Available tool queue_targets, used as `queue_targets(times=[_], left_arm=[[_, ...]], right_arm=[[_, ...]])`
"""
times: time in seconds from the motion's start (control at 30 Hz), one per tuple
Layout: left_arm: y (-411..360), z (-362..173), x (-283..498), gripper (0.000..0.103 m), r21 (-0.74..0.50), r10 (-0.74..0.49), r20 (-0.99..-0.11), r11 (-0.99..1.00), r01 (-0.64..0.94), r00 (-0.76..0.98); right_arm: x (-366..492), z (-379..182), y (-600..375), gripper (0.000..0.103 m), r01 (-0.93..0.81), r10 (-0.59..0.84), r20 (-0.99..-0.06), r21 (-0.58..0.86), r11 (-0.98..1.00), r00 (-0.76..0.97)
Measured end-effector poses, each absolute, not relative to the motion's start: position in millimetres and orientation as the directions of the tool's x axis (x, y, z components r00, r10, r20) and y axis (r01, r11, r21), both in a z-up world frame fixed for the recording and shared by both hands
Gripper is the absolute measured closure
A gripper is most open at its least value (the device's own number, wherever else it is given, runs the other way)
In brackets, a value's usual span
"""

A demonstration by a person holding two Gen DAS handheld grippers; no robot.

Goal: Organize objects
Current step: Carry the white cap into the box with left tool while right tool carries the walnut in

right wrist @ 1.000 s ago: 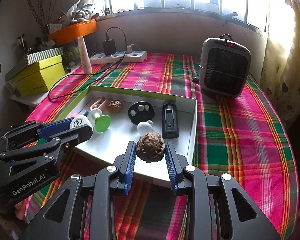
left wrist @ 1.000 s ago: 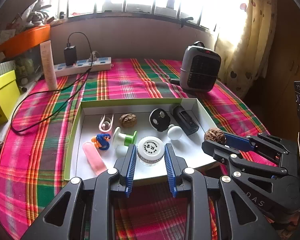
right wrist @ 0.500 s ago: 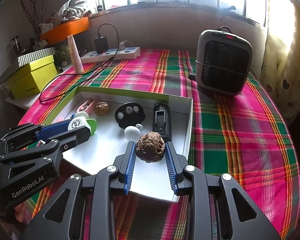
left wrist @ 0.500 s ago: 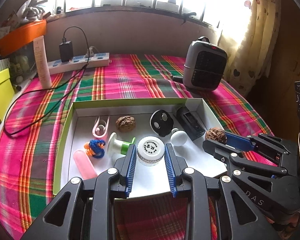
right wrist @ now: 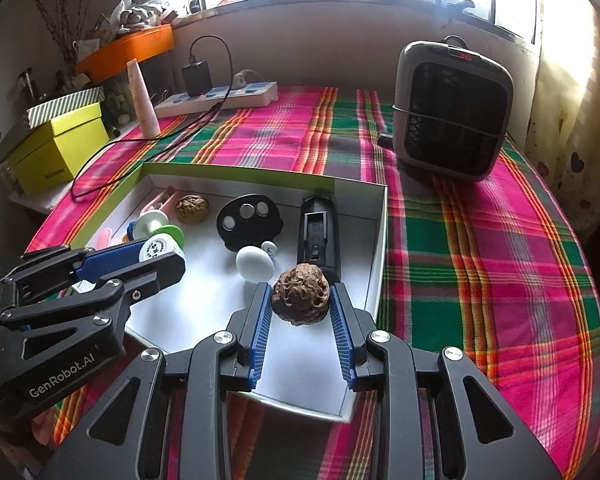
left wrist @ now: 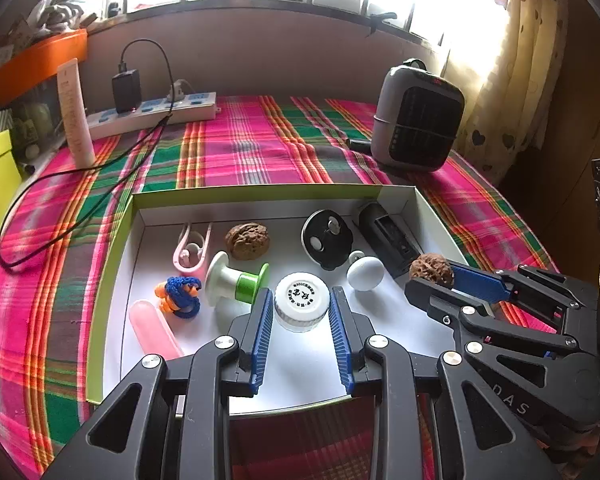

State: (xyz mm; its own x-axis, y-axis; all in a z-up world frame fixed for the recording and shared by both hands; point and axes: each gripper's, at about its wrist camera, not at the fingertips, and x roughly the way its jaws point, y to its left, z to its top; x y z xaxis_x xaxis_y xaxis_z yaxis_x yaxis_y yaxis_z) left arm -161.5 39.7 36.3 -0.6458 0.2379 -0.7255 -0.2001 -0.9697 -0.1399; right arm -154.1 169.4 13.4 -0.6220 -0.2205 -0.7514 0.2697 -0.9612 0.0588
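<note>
The left gripper (left wrist: 302, 307) clamps a white-lidded jar (left wrist: 302, 302) between its blue pads over the tray (left wrist: 112, 264); at right, the right gripper (left wrist: 432, 274) grips a walnut (left wrist: 431, 267) above the tray's right edge. Inside lie a second walnut (left wrist: 247, 240), a green-and-white spool (left wrist: 236, 285), a black disc (left wrist: 327, 238), a white knob (left wrist: 366, 274) and a pink tube (left wrist: 156, 334); a grey heater (left wrist: 418, 128) stands on the plaid cloth (left wrist: 252, 144) beyond.

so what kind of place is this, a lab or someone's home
Most likely a home: a plaid tablecloth on a table by a curtained window, a small space heater, and a power strip with a charger plugged in.
</note>
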Motion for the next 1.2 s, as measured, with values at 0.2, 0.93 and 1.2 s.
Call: queue_targets(times=[0.2,0.93,1.2], left_arm=[[41.4,32.3,-163.9,0.076,-0.136,0.237,-0.734,-0.969,-0.204,-0.636],[42.8,20.8,-168.0,0.076,-0.132,0.228,-0.757,-0.971,-0.198,-0.613],[42.1,20.0,-167.9,0.076,-0.131,0.226,-0.758,-0.972,-0.196,-0.612]], right_arm=[[-155.6,11.3,168.8,0.072,0.273,-0.22,-0.753,0.056,-0.961,-0.62],[-154.8,8.2,160.2,0.072,0.299,-0.224,-0.755,0.039,-0.953,-0.616],[-155.2,6.3,158.4,0.072,0.313,-0.232,-0.759,0.039,-0.949,-0.608]])
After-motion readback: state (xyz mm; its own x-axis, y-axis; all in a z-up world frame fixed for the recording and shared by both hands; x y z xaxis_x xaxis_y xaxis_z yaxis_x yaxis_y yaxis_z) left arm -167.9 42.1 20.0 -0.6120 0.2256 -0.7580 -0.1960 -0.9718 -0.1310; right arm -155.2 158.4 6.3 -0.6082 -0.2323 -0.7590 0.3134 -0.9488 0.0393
